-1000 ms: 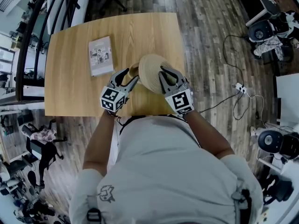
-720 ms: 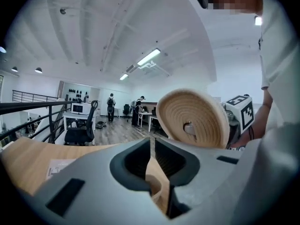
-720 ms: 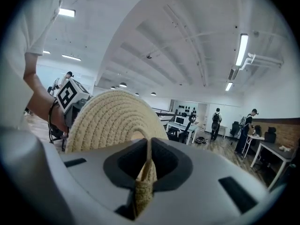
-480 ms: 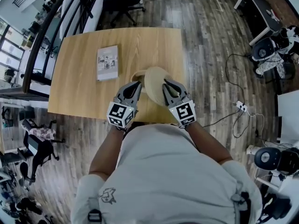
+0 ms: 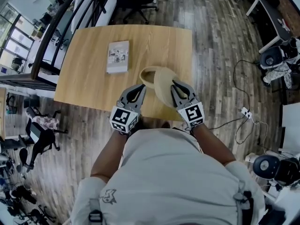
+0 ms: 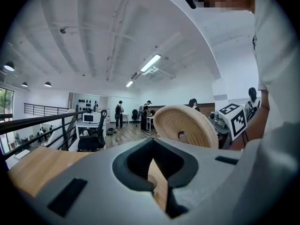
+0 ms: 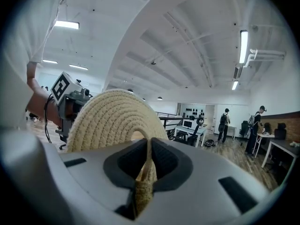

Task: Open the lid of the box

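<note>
The round woven rope lid stands tilted up on edge above the low woven box on the wooden table. My right gripper is shut on the lid's near rim. In the right gripper view the rope edge of the lid is pinched between the jaws of the right gripper. My left gripper hangs left of the lid, shut, with nothing in it. The left gripper view has the closed jaws of the left gripper low in front, and the lid's coiled face beyond them.
A thin book lies flat on the table, left of the box. Desks, chairs and cables stand on the plank floor around the table. Several people stand at desks far off in both gripper views.
The left gripper was open at the box's side a second ago; now it is shut, higher and drawn back. The right gripper has lifted the lid a little further.
</note>
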